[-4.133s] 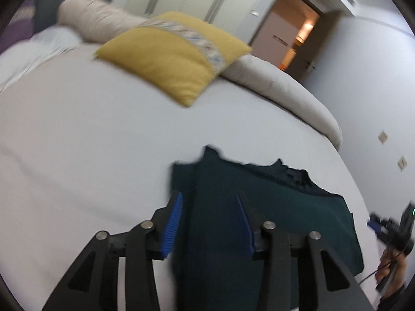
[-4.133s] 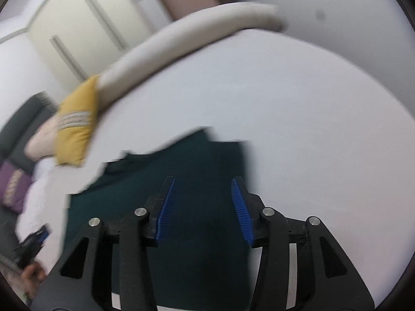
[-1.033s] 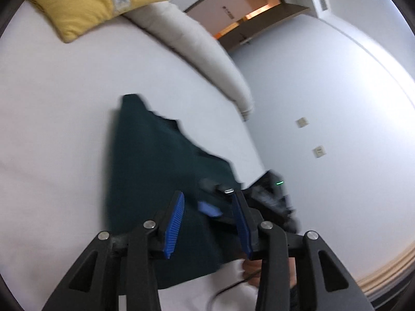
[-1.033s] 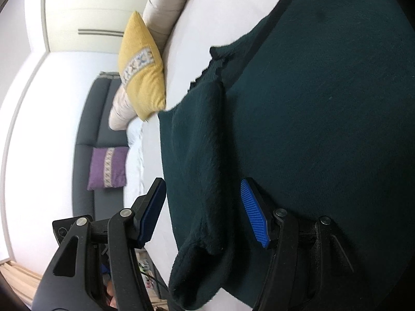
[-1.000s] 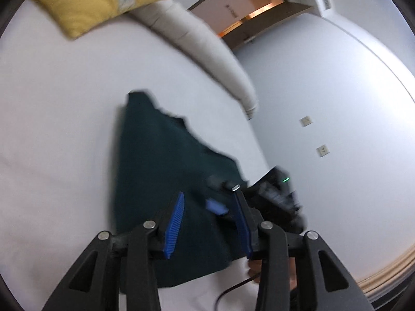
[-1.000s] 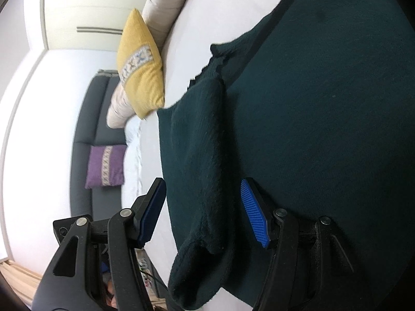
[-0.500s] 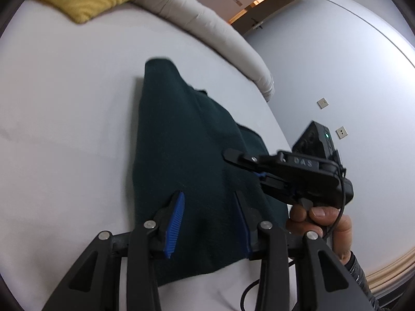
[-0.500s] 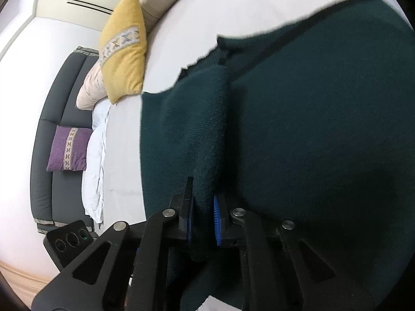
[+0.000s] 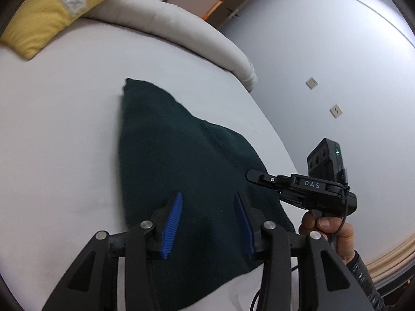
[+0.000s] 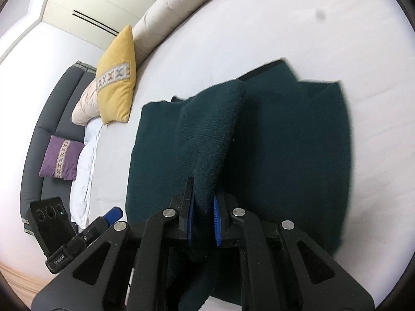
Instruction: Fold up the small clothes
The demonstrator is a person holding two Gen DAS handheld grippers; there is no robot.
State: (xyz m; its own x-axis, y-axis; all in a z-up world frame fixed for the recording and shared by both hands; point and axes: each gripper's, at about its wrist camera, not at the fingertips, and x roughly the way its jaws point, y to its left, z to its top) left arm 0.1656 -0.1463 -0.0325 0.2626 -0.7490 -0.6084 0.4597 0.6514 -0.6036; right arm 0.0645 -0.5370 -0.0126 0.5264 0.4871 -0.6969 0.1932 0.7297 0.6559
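A dark green knitted garment (image 9: 181, 160) lies on the white bed (image 9: 57, 119). My left gripper (image 9: 207, 223) is open and empty, hovering over the garment's near edge. My right gripper (image 10: 203, 213) is shut on a raised fold of the garment (image 10: 207, 140) and lifts it above the rest of the cloth. The right gripper also shows in the left wrist view (image 9: 262, 177), at the garment's right edge, held by a hand. The left gripper's body shows in the right wrist view (image 10: 85, 235) at the lower left.
A yellow cushion (image 10: 116, 80) and a long beige bolster (image 9: 166, 28) lie at the head of the bed. A purple cushion (image 10: 61, 156) sits on a dark sofa (image 10: 49, 103). A grey wall (image 9: 337, 64) with sockets runs along the bed's right side.
My right gripper closed on a fold of the garment and has lifted it. My left gripper stayed open and moved back toward the garment's near edge.
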